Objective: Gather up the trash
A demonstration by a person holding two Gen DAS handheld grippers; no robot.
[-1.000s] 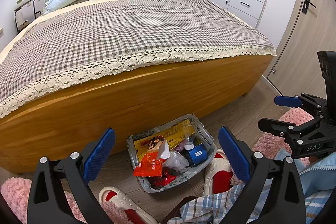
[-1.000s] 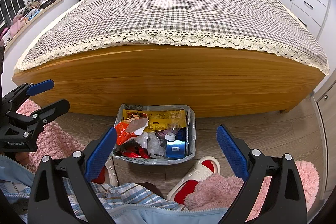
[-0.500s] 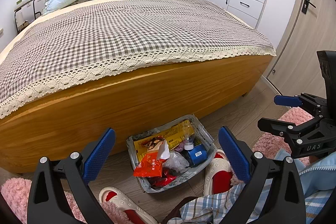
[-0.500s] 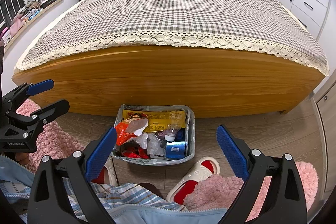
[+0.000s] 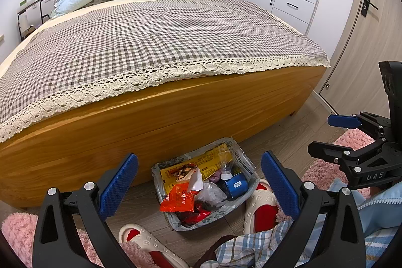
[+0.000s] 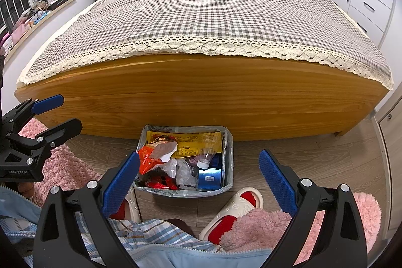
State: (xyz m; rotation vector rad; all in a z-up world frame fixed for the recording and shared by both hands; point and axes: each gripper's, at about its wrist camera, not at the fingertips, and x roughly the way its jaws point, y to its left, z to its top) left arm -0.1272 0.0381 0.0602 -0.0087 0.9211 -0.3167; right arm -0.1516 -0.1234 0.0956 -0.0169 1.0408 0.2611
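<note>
Wood-plank floor (image 6: 289, 145) runs bare ahead of both grippers up to the bed (image 6: 201, 97) footboard. Left gripper (image 5: 199, 178) and right gripper (image 6: 199, 176) both hover with jaws spread wide, empty. Between and just below their fingers sits the lined trash bin (image 6: 227, 155) against the footboard, filled with wrappers, a small bottle and a blue roll; slippers (image 6: 236, 205) and pink rugs (image 6: 62, 167) flank it.
</note>
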